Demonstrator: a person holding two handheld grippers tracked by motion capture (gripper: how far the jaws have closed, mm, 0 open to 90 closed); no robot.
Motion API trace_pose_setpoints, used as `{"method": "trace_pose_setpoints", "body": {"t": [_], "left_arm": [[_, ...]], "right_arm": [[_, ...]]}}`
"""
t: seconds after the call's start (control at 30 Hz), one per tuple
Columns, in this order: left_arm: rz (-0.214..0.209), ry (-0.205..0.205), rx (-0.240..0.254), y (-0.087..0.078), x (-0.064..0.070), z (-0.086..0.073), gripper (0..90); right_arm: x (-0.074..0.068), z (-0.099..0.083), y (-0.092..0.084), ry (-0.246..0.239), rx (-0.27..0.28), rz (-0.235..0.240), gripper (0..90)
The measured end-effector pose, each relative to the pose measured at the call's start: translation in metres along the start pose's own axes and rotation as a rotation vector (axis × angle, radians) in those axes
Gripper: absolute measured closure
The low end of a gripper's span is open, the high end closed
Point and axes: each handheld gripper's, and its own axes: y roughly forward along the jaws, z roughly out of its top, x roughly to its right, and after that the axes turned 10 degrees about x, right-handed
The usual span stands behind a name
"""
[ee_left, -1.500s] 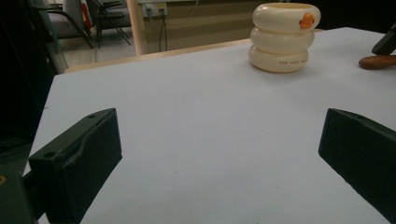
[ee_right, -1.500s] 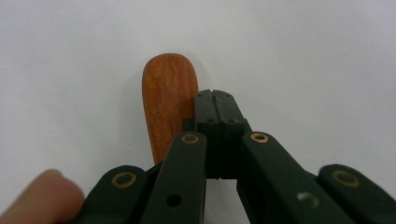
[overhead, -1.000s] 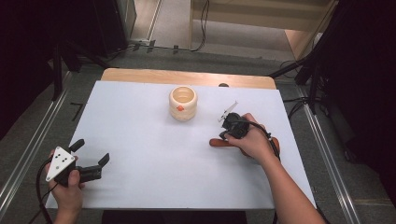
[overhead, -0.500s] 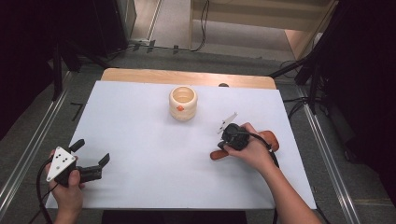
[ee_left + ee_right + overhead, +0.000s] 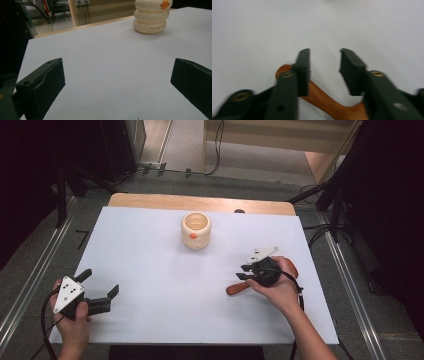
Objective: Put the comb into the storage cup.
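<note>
**Right claw part open over the spoon, left claw wide and empty**

The right claw (image 5: 246,272) hangs over the wooden spoon (image 5: 239,288), which lies flat on the white worktop (image 5: 150,250) near its right edge, about midway between the far and near edges. Its jaws have just been opening and now stand part open with a clear gap between them. In the right gripper view the spoon's handle (image 5: 319,96) runs below and behind the two black jaws, its rounded end showing beside one of them; nothing sits between the pads and they press on nothing. The picture is blurred, so whether a jaw brushes the handle I cannot tell. In the high view the spoon's handle end sticks out toward the worktop's middle from under the hand, and its bowl shows at the hand's far side.

The left claw (image 5: 100,283) is by the near left corner, held low over the worktop. Its jaws stand wide apart and hold nothing; in the left gripper view only bare white surface lies between them.

A cream ribbed cup (image 5: 195,230) with a small orange mark stands upright toward the far edge, near the middle, well apart from both claws.
</note>
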Motion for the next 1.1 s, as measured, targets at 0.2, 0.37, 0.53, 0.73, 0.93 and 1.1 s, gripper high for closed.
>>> {"method": "trace_pose_setpoints", "body": {"t": [0.2, 0.37, 0.53, 0.73, 0.93, 1.1], "left_arm": [[-0.017, -0.008, -0.010, 0.003, 0.003, 0.004, 0.0], [-0.032, -0.014, 0.005, 0.006, 0.006, 0.012, 0.0], [-0.052, -0.015, 0.012, 0.008, 0.010, 0.018, 0.0], [-0.086, -0.002, 0.005, 0.011, 0.017, 0.026, 0.0], [-0.115, 0.004, -0.002, 0.016, 0.022, 0.038, 0.0], [-0.138, 0.018, -0.010, 0.022, 0.029, 0.049, 0.0]], "right_arm": [[0.001, -0.027, -0.037, 0.081, 0.213, -0.072, 10.7], [0.001, -0.059, -0.060, 0.154, 0.324, -0.164, 0.0], [0.002, -0.086, -0.078, 0.200, 0.401, -0.211, 0.0], [0.008, -0.110, -0.092, 0.239, 0.473, -0.262, 0.0], [0.013, -0.131, -0.099, 0.282, 0.543, -0.294, 0.0], [0.017, -0.142, -0.103, 0.300, 0.554, -0.312, 0.0]]}}
